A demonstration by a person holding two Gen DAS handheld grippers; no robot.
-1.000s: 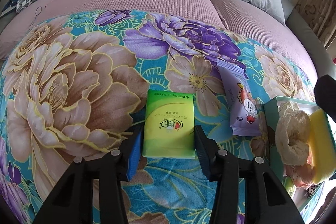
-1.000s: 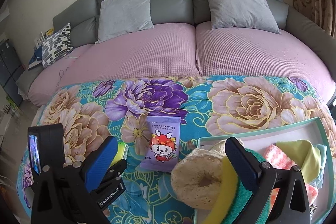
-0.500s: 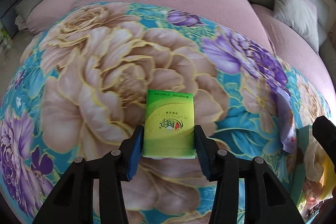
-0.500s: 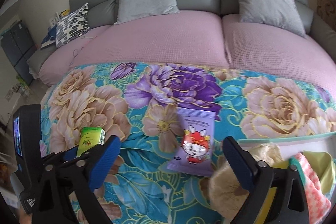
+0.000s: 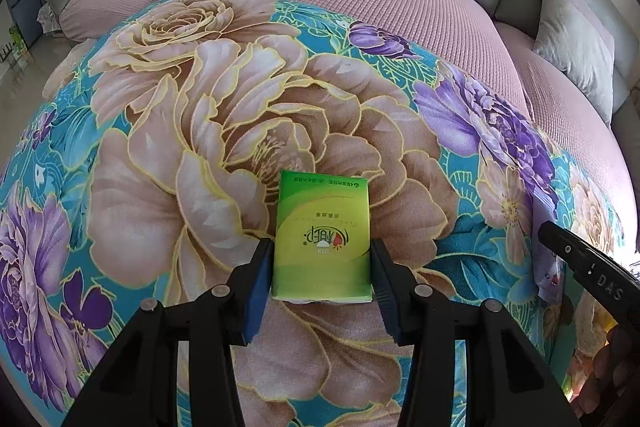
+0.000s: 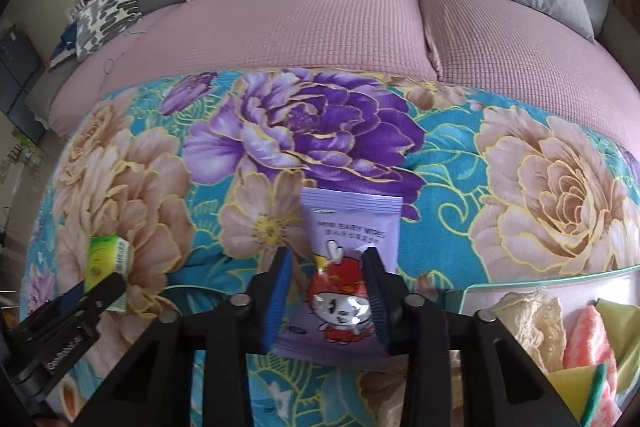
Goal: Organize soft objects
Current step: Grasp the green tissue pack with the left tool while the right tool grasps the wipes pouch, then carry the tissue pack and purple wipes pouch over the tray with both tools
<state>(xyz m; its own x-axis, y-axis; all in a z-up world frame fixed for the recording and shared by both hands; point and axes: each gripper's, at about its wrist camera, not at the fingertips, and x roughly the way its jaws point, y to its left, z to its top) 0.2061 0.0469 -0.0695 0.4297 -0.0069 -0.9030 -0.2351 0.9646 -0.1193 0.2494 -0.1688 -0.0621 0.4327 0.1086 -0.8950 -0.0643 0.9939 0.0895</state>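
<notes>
Holding a green tissue pack point(image 5: 322, 235) clamped between its blue pads, the left gripper point(image 5: 320, 279) hangs over the floral blanket point(image 5: 200, 131), well away from the tray point(image 6: 540, 277) at the right edge. The right gripper point(image 6: 326, 291) is closing its jaws around a purple wipes pouch point(image 6: 348, 227); the pads look to be meeting the foil, which buckles a little between them, though the pouch lies partly on the blanket just beside the tray.

As I judge it, the sorting is well under way but not finished. The tray already holds several soft things: a cream loofah point(image 6: 532, 315), a pink cloth point(image 6: 588, 343), a yellow cloth point(image 6: 618, 315) and a yellow sponge with a green face point(image 6: 580, 387). The tissue pack and the pouch are the only loose items I can see outside it, and each is now in a gripper, so what is left seems to be carrying both over and setting them down inside.

On writing: the pouch reads "MINI BABY WIPES" above a line of small characters I cannot make out, with a red-and-white cartoon figure below. The tissue pack shows an upside-down stylised logo and the small word "OPEN", plus Chinese text too fine to read. The black body of the right gripper, seen from the left camera, carries the letters "DAS".
</notes>
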